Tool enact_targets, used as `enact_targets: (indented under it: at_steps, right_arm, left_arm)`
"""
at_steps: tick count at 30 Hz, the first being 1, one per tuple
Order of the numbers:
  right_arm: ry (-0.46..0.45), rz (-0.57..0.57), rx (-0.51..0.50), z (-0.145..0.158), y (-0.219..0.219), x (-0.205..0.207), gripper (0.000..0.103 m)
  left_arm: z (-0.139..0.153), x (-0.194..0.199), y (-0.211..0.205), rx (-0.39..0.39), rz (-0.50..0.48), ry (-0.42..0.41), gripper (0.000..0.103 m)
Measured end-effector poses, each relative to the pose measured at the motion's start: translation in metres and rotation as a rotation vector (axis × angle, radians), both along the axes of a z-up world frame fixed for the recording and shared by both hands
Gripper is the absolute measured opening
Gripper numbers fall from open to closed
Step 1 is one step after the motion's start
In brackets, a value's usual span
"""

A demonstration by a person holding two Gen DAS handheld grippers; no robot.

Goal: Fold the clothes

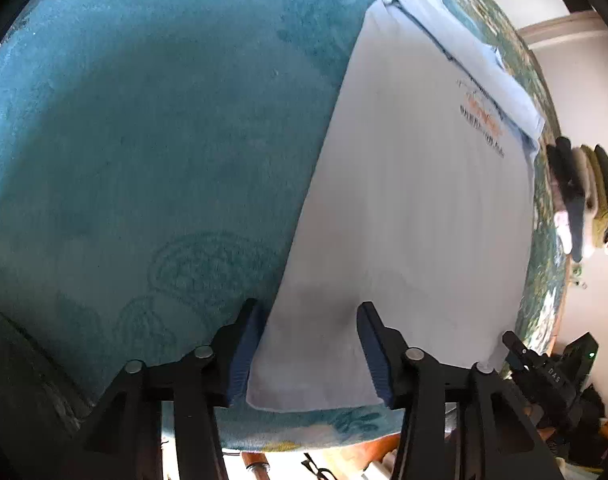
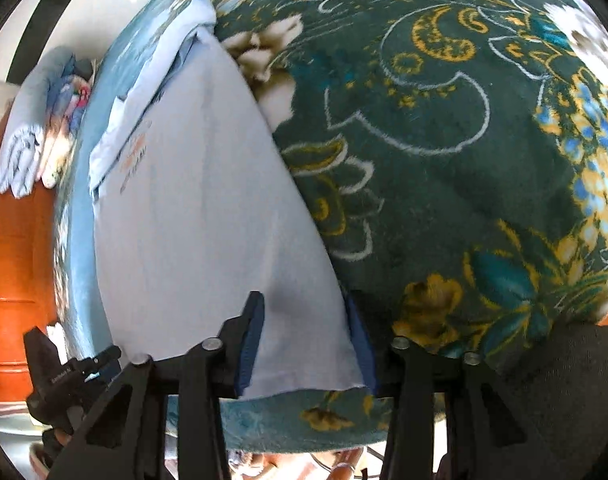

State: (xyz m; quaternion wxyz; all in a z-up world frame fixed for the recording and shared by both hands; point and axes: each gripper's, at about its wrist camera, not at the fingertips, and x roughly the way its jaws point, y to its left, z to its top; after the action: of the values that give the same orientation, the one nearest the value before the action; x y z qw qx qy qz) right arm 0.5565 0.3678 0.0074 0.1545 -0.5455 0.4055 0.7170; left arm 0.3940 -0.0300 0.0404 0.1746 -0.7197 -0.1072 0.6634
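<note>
A white shirt (image 1: 415, 200) with an orange and dark print lies flat on the teal floral blanket (image 1: 152, 140), its sleeves folded in. My left gripper (image 1: 309, 320) is open, its jaws on either side of the shirt's near left hem corner. In the right wrist view the same shirt (image 2: 208, 208) lies on the blanket (image 2: 443, 160), and my right gripper (image 2: 305, 316) is open around the near right hem corner. Each gripper shows at the edge of the other's view: the right gripper (image 1: 543, 364) and the left gripper (image 2: 72, 372).
A stack of folded clothes (image 1: 587, 200) sits past the blanket's right edge. A pile of light blue and coloured clothes (image 2: 44, 128) lies on the orange wooden surface (image 2: 12, 260) at the left. The blanket's near edge hangs just below both grippers.
</note>
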Motion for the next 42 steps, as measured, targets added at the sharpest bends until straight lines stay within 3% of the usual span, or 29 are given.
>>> enact_targets:
  at_steps: [2,3,4,6,8,12,15,17,18,21,24,27,32,37,42]
  right_arm:
    - [-0.018,-0.002,-0.008,-0.002,-0.001,0.003,0.025]
    - [-0.026,-0.006,-0.015,-0.004,-0.001,0.005,0.022]
    - [-0.026,-0.01,-0.021,-0.004,0.0,0.007,0.014]
    - [-0.026,-0.02,-0.033,-0.005,0.001,0.011,0.007]
    - [-0.01,-0.026,-0.04,-0.002,0.002,0.013,0.004]
    - [0.1,-0.035,-0.05,0.027,0.007,0.018,0.004]
    - [0.218,-0.046,-0.069,0.06,0.013,0.025,0.003]
    - [0.295,-0.037,-0.085,0.084,0.01,0.015,0.003]
    - [0.33,-0.025,-0.09,0.097,0.002,-0.004,0.003]
    - [0.407,0.026,-0.09,0.13,-0.006,-0.003,0.003]
    - [0.472,0.06,-0.099,0.158,-0.011,0.008,0.003]
    - [0.488,0.055,-0.135,0.177,-0.007,0.026,0.003]
    - [0.473,0.007,-0.199,0.158,0.022,-0.02,0.003]
    - [0.422,-0.017,-0.223,0.133,0.043,-0.08,0.003]
    - [0.393,-0.027,-0.221,0.117,0.049,-0.102,0.003]
  left_arm:
    - [0.001,0.003,-0.002,-0.01,0.004,-0.004,0.046]
    - [0.002,0.005,-0.003,-0.014,0.006,-0.006,0.034]
    - [0.003,0.006,-0.004,-0.019,0.008,-0.007,0.014]
    - [0.004,0.009,-0.007,-0.029,0.013,-0.011,0.004]
    - [0.01,0.01,-0.015,0.01,0.053,-0.013,0.004]
    - [0.052,0.004,-0.036,0.175,0.139,0.03,0.003]
    - [0.105,0.004,-0.044,0.24,0.092,0.129,0.003]
    - [0.128,0.008,-0.051,0.269,0.06,0.153,0.003]
    - [0.137,0.012,-0.058,0.282,0.042,0.156,0.003]
    - [0.157,0.022,-0.083,0.331,0.011,0.135,0.003]
    - [0.174,0.021,-0.105,0.405,0.052,0.114,0.003]
    - [0.168,0.001,-0.092,0.44,0.125,0.088,0.003]
    - [0.151,-0.043,-0.086,0.482,0.238,0.036,0.002]
    - [0.12,-0.083,-0.046,0.442,0.216,0.034,0.003]
    - [0.064,-0.065,-0.012,0.337,0.145,-0.062,0.005]
